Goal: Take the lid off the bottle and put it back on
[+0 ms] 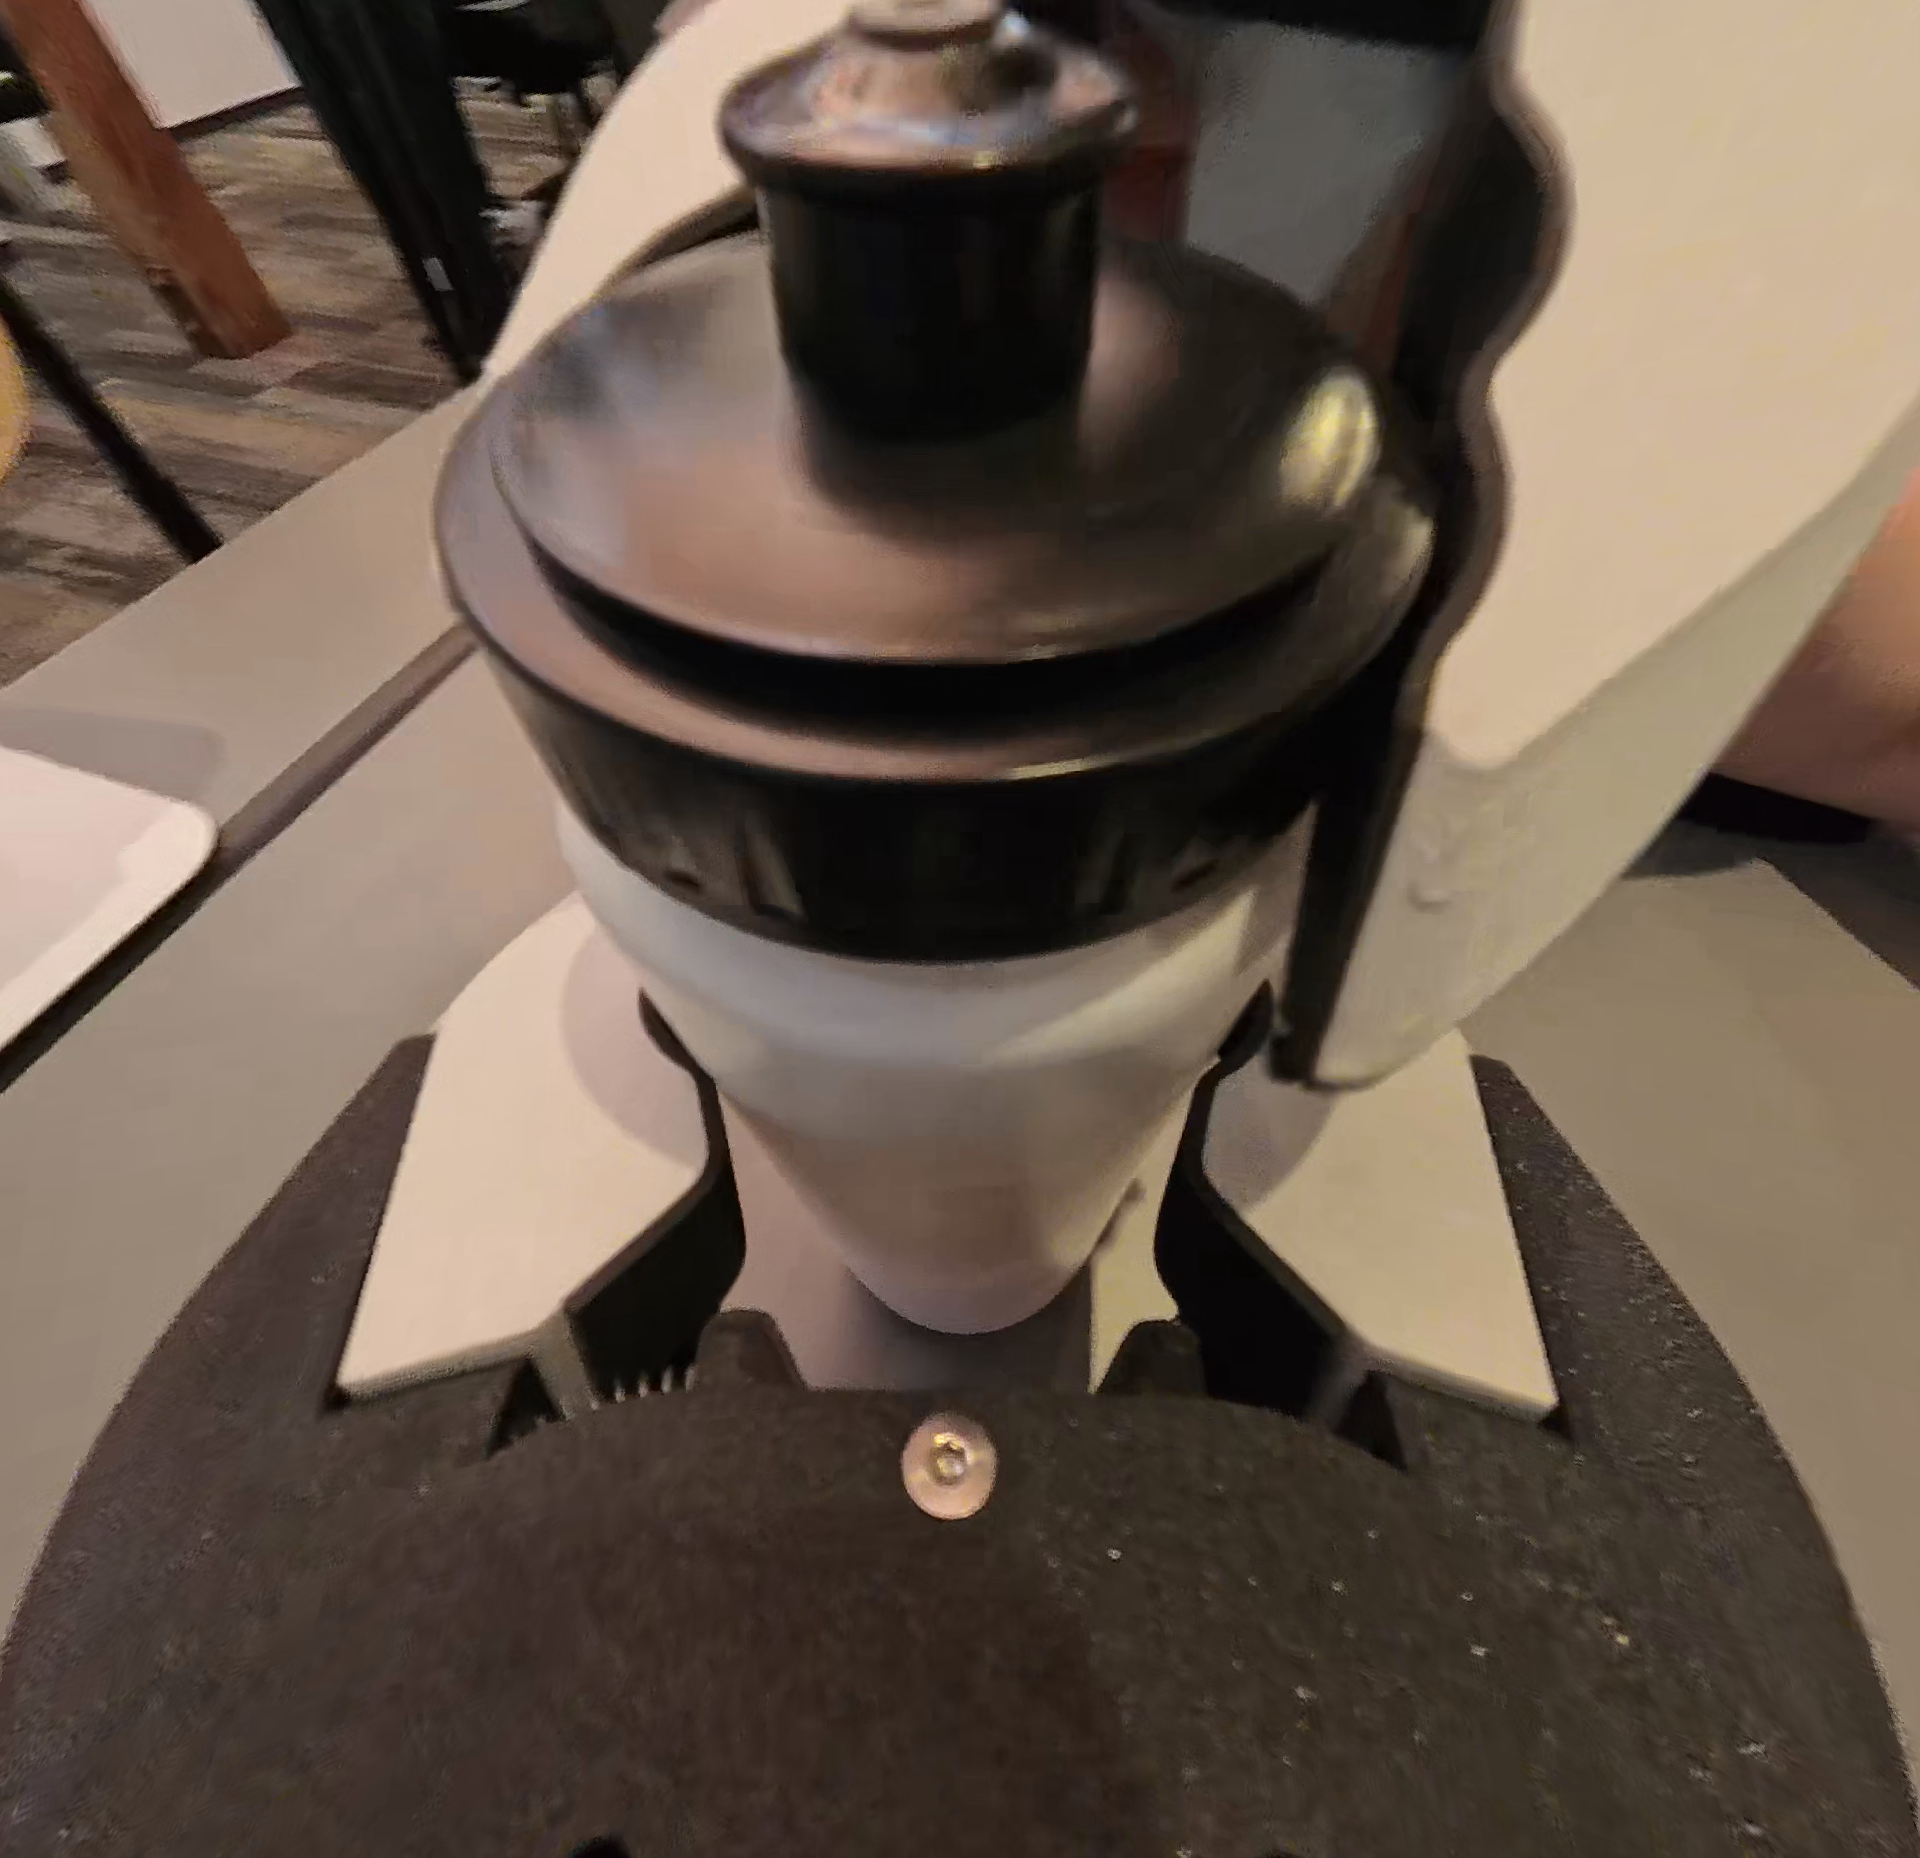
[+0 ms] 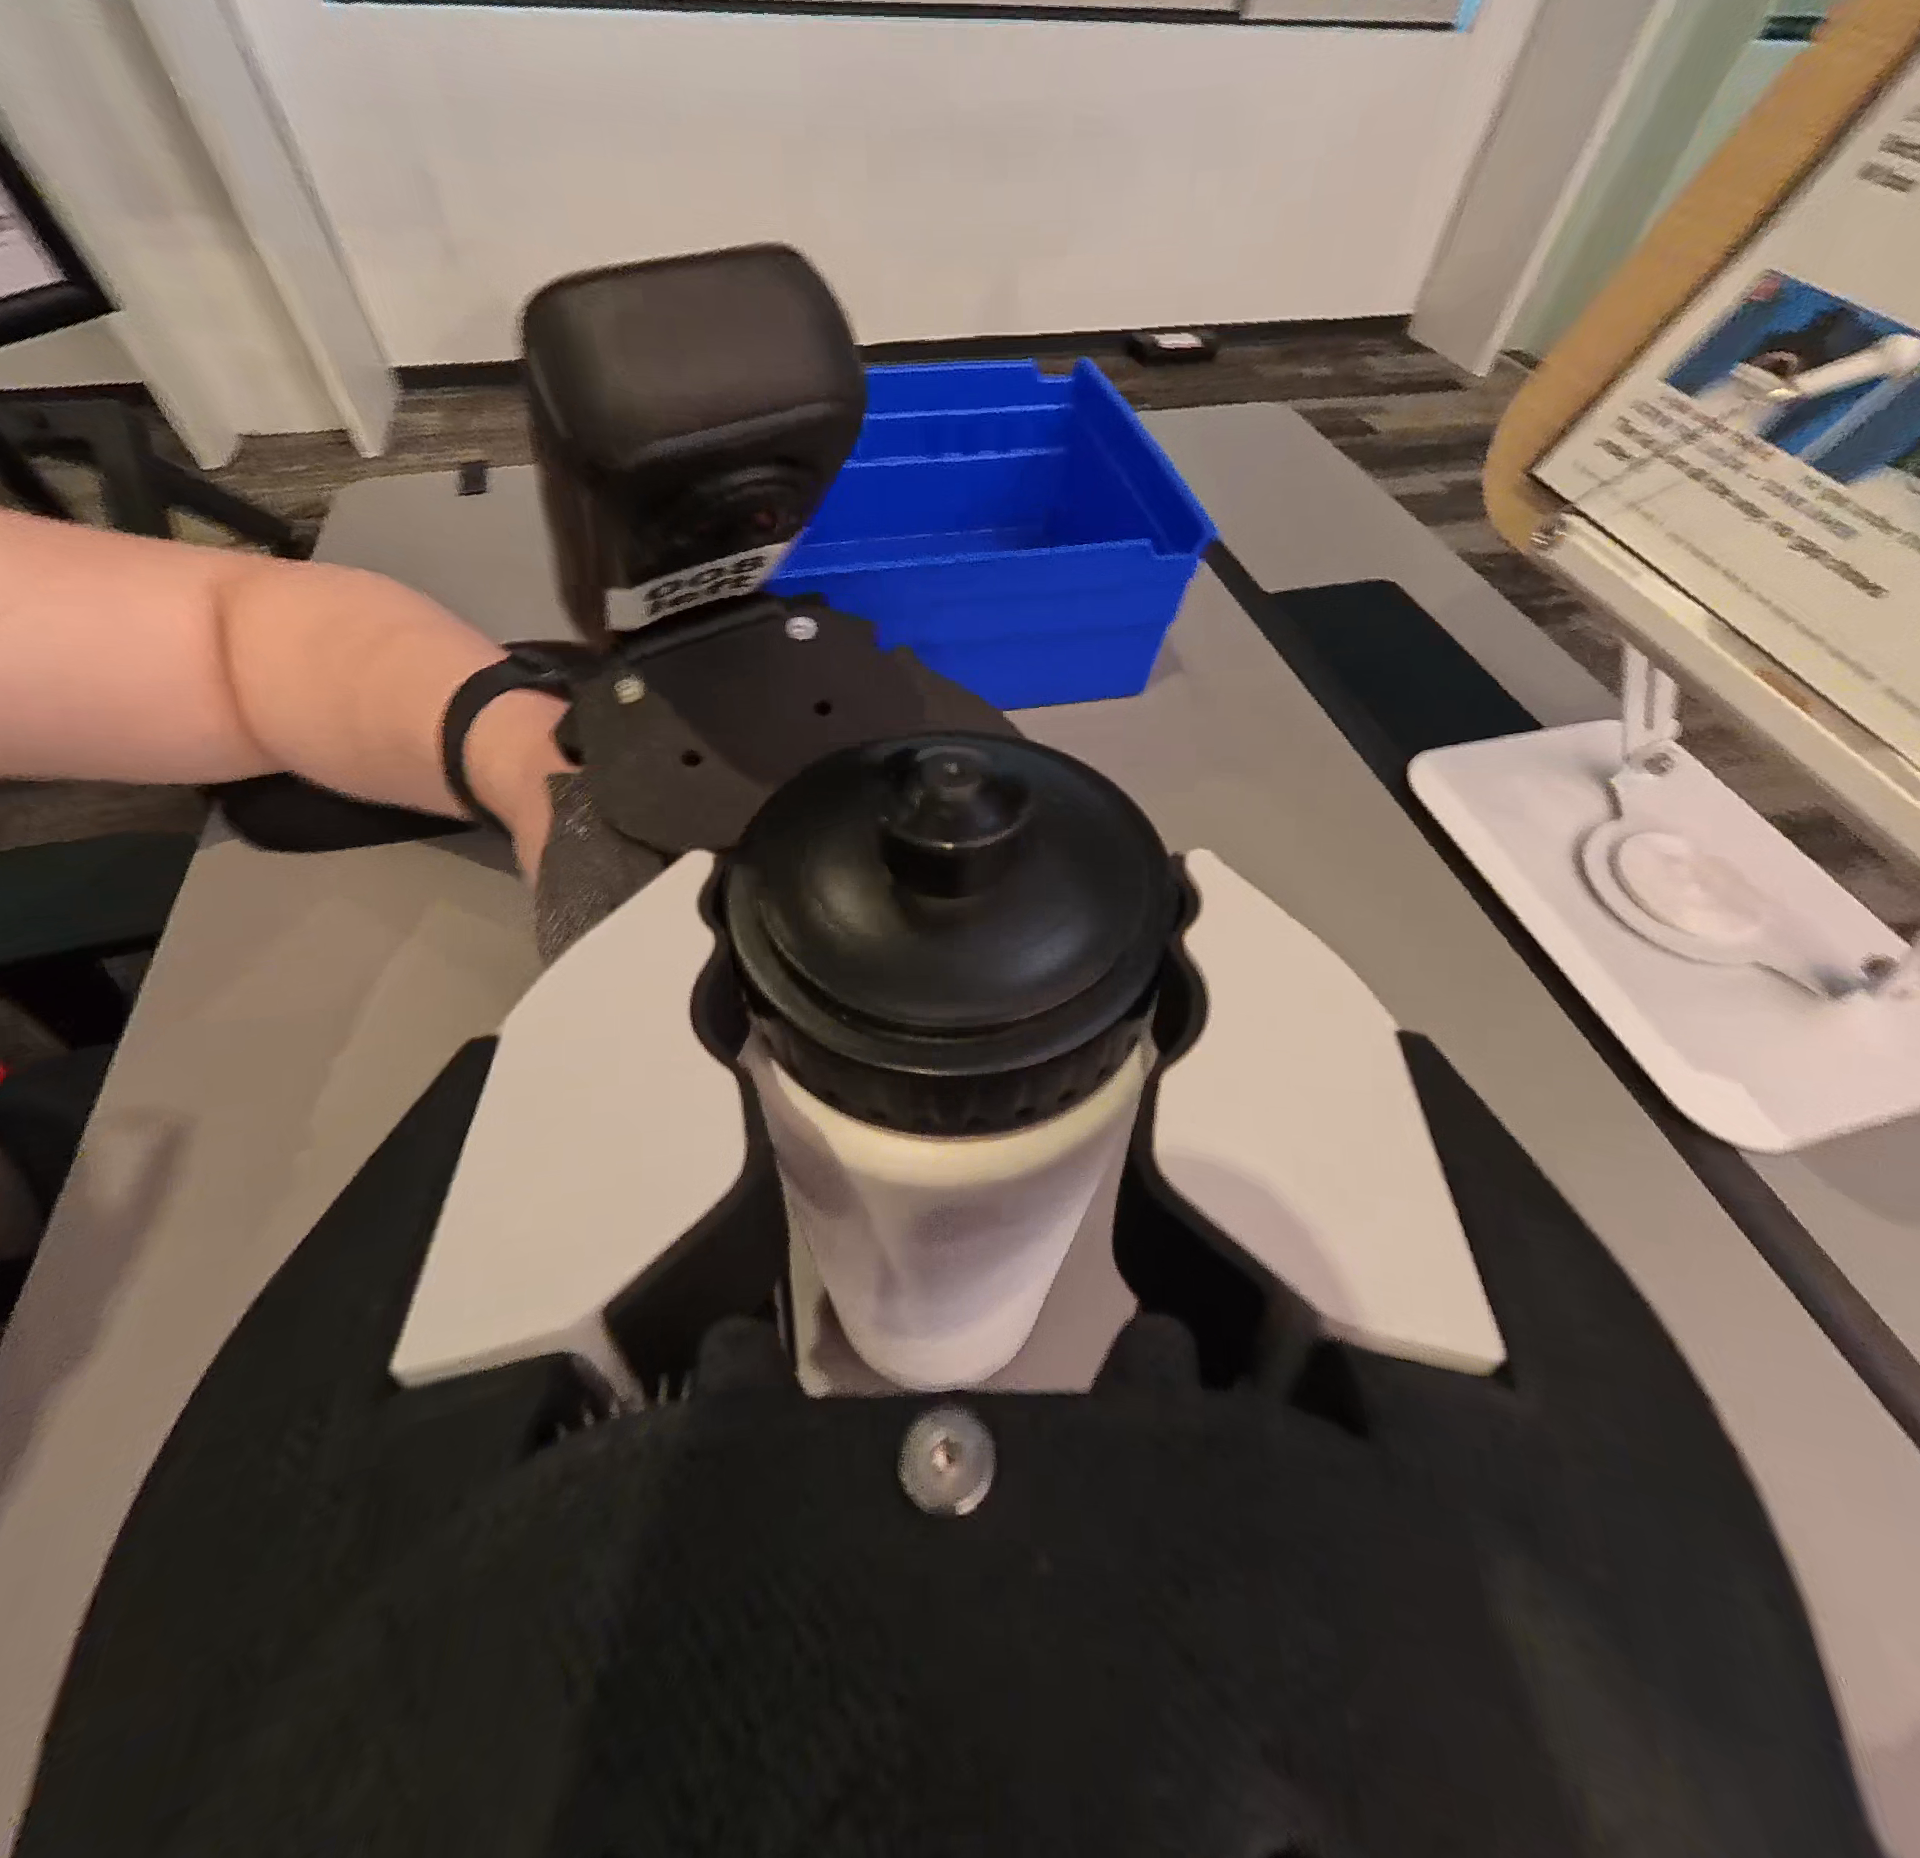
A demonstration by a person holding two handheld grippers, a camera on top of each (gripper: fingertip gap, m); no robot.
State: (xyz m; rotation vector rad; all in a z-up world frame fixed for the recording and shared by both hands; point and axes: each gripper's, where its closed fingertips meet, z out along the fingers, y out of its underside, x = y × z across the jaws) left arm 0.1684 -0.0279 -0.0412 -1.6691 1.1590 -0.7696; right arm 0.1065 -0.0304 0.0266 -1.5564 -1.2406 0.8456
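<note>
The white bottle point(image 1: 935, 1112) is kept upright over the grey table point(image 2: 1351, 769), pinched at the body by the left gripper point(image 1: 951, 1133) so it can't spin, while the black lid point(image 2: 951, 925) is clamped by the right gripper point(image 2: 948, 961), probably for twisting.

Soft indoor light, motion blur throughout, wide-angle edge distortion
</note>
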